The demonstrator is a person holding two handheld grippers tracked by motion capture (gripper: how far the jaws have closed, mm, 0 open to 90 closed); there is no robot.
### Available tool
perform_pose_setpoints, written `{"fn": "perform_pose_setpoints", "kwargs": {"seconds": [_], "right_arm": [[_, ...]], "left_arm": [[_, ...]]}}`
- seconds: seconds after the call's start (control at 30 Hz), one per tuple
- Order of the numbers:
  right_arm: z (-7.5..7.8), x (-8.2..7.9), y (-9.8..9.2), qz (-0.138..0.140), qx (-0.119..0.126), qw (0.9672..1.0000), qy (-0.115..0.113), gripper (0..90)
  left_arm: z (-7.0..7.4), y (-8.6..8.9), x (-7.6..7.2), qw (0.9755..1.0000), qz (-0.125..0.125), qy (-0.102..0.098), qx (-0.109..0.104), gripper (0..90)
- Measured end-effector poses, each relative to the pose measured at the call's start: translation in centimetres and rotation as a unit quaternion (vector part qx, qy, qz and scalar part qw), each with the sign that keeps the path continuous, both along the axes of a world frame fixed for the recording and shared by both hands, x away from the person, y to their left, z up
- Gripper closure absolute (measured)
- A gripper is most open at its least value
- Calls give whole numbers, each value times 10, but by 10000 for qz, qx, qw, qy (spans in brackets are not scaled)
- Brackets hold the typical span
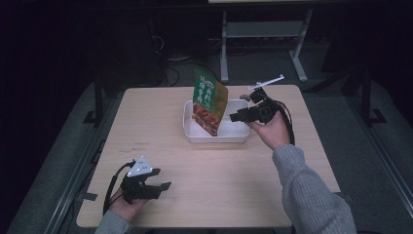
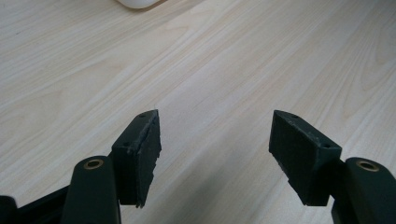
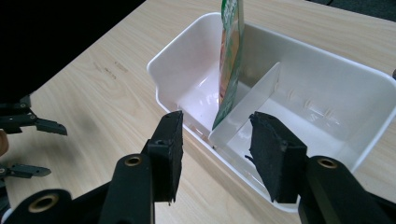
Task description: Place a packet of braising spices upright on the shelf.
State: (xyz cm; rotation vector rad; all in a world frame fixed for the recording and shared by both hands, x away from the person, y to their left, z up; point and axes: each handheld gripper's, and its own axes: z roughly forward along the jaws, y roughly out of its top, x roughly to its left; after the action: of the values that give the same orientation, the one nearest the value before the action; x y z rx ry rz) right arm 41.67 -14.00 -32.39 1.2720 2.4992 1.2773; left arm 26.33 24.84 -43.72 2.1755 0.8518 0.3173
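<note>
One green snack bag (image 1: 209, 101) stood leaning in the white bin (image 1: 239, 136) on the worktop, beside its divider, and the right gripper (image 1: 235, 117), jaws wide and empty, should back away slowly without bumping it.

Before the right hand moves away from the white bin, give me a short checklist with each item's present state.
1. Right tongs open, nothing between them: ok.
2. Snack packet standing in the white bin, in one compartment beside the divider: ok.
3. Packet stable on its own: cannot tell; it stands tilted.
4. Right tongs apart from the packet: ok.
5. Left tongs open above bare table, holding nothing: ok.
6. Bin lying flat on the table: ok.
</note>
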Motion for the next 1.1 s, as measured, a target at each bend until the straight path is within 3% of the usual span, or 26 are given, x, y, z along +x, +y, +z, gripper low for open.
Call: {"fn": "perform_pose_setpoints", "kwargs": {"seconds": [1.1], "right_arm": [[-33,-29,-39,-57,210,9992,328,493]], "left_arm": [[0,0,0,10000,8,-4,68,335]]}}
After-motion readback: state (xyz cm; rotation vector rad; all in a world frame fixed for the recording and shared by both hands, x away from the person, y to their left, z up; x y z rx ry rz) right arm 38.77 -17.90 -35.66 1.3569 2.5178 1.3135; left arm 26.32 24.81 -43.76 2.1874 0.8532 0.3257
